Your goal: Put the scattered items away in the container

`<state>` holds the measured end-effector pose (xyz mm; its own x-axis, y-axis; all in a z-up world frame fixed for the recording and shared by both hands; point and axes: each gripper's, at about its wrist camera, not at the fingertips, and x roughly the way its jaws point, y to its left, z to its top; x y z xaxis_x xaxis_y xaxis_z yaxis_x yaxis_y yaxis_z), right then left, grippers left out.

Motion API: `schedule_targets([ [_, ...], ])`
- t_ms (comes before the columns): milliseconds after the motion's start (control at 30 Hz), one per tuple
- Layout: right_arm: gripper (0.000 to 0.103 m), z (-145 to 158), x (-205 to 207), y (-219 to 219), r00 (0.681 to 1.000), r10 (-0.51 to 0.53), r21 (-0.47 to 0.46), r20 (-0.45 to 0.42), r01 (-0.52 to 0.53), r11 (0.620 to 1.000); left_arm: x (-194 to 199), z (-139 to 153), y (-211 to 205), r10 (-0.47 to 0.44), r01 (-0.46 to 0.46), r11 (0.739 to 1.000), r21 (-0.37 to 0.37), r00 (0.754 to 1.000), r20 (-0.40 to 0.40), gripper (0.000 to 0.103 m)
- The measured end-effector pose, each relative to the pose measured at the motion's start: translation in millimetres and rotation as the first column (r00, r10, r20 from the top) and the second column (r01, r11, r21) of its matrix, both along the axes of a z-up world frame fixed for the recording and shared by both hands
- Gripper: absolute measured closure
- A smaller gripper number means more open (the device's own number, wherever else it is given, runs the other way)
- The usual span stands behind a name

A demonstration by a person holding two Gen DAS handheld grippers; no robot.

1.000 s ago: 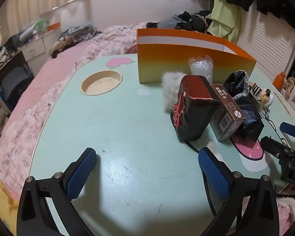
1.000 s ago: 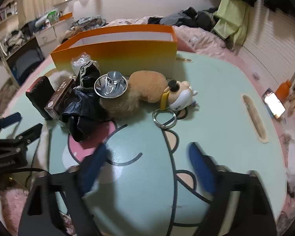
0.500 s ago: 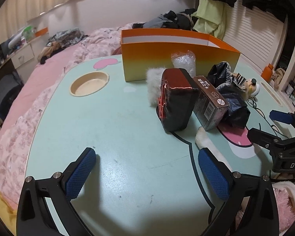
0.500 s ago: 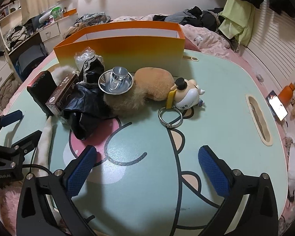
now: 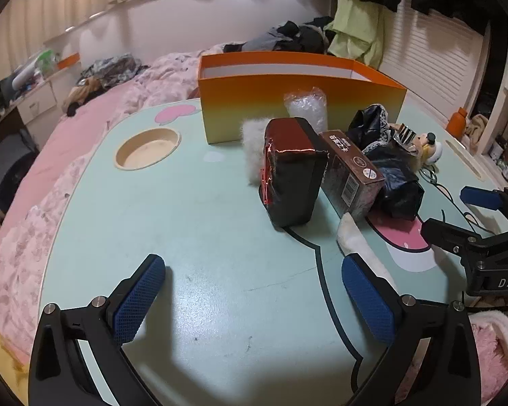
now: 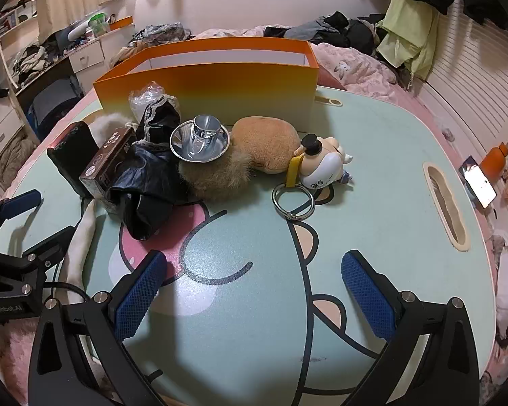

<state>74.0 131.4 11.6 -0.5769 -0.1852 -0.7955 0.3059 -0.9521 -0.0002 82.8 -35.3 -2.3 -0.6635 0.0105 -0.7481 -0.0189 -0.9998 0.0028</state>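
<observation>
An open orange box (image 5: pixel 298 105) (image 6: pixel 220 81) stands at the far side of the mint table. In front of it lie a red-and-black foil pack (image 5: pixel 293 176), a brown carton (image 5: pixel 350 172) (image 6: pixel 106 162), a black bag (image 6: pixel 145 182), a steel cup on a dish (image 6: pixel 201 137), a tan plush (image 6: pixel 264 142), a white figurine with a metal ring (image 6: pixel 321 165) and a bubble-wrap roll (image 5: pixel 306 106). My left gripper (image 5: pixel 254 291) is open and empty, short of the foil pack. My right gripper (image 6: pixel 254 284) is open and empty, short of the ring.
A round cup recess (image 5: pixel 147 147) is sunk in the table at the left, a slot recess (image 6: pixel 445 206) at the right. A pink bed surrounds the table. A phone (image 6: pixel 477 186) and an orange bottle (image 6: pixel 496 160) lie off the right edge.
Both grippers have shifted a little; the left view has swung right, so the items sit more centred. Both stay open and empty. No item has moved.
</observation>
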Motion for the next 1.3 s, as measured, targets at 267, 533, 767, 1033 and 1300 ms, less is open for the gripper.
schedule_targets([
  [267,0.0,0,-1,3,1.0,0.005,-0.002,-0.005,-0.005,1.0,3,0,1,-0.007,0.007,1.0,-0.003,1.0,-0.005,0.0],
  [533,0.0,-2,-1,4,1.0,0.005,-0.004,-0.011,-0.005,1.0,4,0,2,-0.009,0.009,1.0,-0.005,1.0,-0.012,0.0],
  [767,0.0,-2,0,4,1.0,0.005,-0.004,-0.01,-0.005,1.0,4,0,2,-0.012,0.012,1.0,-0.004,1.0,-0.011,0.0],
  [1033,0.0,-2,-1,4,1.0,0.009,-0.007,-0.015,-0.009,1.0,3,5,5,-0.05,0.05,0.999,0.0,0.998,0.022,0.0],
  [1300,0.0,-2,0,6,1.0,0.008,-0.014,-0.019,-0.008,1.0,-5,43,-6,-0.117,0.126,0.987,0.1,0.989,-0.095,0.001],
])
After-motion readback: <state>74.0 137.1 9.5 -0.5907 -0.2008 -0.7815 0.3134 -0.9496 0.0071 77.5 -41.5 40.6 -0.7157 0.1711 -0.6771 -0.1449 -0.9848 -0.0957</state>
